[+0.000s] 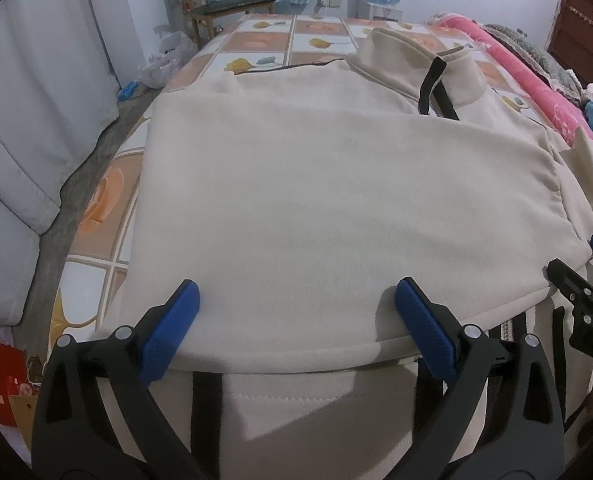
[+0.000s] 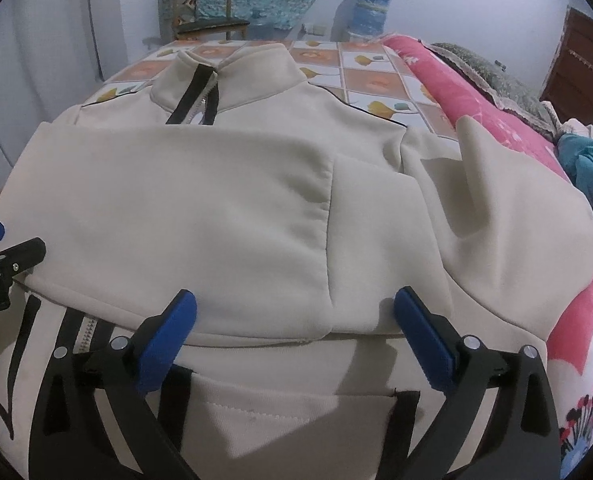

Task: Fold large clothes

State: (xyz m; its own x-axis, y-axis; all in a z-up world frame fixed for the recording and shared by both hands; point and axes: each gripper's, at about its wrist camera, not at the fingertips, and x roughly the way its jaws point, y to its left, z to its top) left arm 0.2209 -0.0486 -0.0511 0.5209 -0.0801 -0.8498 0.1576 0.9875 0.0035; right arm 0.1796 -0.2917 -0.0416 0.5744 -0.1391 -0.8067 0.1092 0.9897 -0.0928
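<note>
A cream zip-up jacket [image 1: 336,200] with black trim lies on the bed, collar at the far end. Its sleeves are folded across the chest. It also shows in the right wrist view [image 2: 216,208]. My left gripper [image 1: 296,292] is open, its blue pads hovering over the near edge of the folded sleeve on the jacket's left half. My right gripper [image 2: 294,300] is open over the same near edge on the right half, where two sleeve layers overlap. Neither holds cloth. Each gripper shows at the edge of the other's view.
The bed has a tiled floral sheet [image 1: 256,44]. A pink blanket [image 2: 496,128] lies along the right side with teal cloth [image 2: 592,168] beyond it. A white curtain [image 1: 28,120] hangs at left. A wooden chair [image 2: 208,12] and a water bottle [image 2: 370,10] stand by the far wall.
</note>
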